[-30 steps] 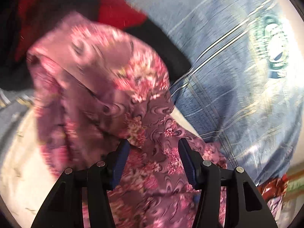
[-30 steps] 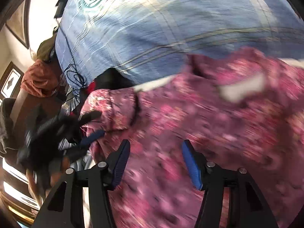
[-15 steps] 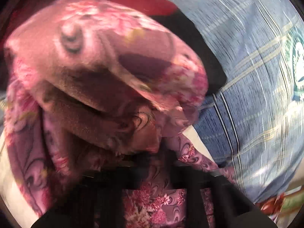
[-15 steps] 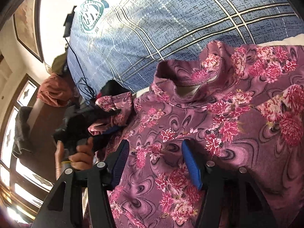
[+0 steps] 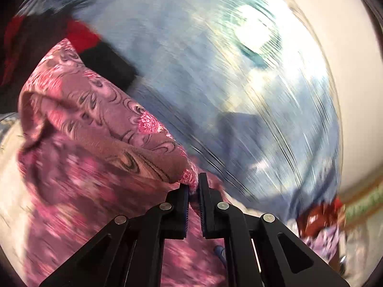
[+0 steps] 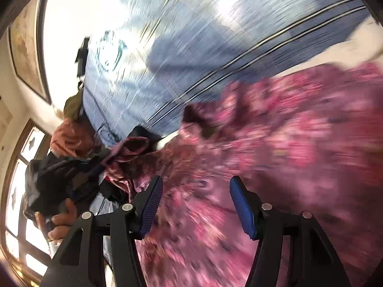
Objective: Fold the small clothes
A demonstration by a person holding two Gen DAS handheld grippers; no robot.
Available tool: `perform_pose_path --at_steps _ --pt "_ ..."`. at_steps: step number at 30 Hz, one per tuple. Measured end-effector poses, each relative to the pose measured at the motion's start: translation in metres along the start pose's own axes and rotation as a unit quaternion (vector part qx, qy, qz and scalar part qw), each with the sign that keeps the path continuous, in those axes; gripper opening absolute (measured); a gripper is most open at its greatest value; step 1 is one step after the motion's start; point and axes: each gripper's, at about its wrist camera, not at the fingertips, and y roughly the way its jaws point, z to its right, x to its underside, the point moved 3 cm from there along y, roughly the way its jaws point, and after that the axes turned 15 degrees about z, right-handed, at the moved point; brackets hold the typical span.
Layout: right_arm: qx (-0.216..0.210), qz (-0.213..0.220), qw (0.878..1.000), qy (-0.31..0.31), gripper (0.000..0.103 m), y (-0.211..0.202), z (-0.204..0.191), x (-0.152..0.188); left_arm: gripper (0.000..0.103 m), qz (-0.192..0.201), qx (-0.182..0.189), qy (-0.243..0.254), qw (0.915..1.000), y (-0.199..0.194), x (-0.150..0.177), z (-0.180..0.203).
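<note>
The left gripper [image 5: 194,186] is closed on a fold of the pink-and-mauve floral knit garment [image 5: 95,129]; a small tuft of the cloth shows pinched between its two black fingers, which stand almost together. From that pinch the fabric rises in a ridge toward the upper left, with more of the garment spread, blurred, beneath it. Behind the garment lies a large blue plaid cloth with thin pale and dark stripes [image 5: 215,71], bearing a round green-and-white emblem [image 5: 253,35]. At the upper left of this view a red and black piece of clothing [image 5: 81,40] sits just beyond the garment's far edge. A cream surface [image 5: 9,179] shows at the left under the garment.

In the right wrist view the right gripper [image 6: 196,203] is open, its blue-padded fingers [image 6: 243,208] spread wide with the floral garment [image 6: 287,155] lying under and between them; whether the pads touch the cloth cannot be told through the blur. The garment fills the lower right of the view, one bunched part reaching left toward the person's left hand [image 6: 59,220], which holds the black handle of the other tool. The blue plaid cloth [image 6: 215,47] lies beyond. A rust-orange bundle of fabric [image 6: 71,138] rests at its left edge, near a framed picture [image 6: 26,43] on the wall.
</note>
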Motion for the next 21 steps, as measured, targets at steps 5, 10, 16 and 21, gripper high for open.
perform_pose_path --at_steps 5,10,16,21 --pt "0.049 0.009 0.999 -0.011 0.062 -0.077 0.031 -0.007 0.006 -0.055 0.032 -0.010 0.9979 0.030 0.071 0.050" --pt "0.091 0.014 0.996 -0.007 0.062 -0.133 0.058 -0.004 0.006 -0.137 0.023 -0.004 0.9903 0.078 0.147 0.068" --pt "0.086 0.046 0.995 0.038 0.063 -0.155 0.069 -0.007 0.020 -0.222 0.055 0.006 0.9735 0.088 0.167 0.077" --pt "0.053 0.048 0.995 0.074 0.068 -0.137 0.053 -0.010 0.055 -0.152 0.065 0.053 0.9849 0.026 0.115 0.045"
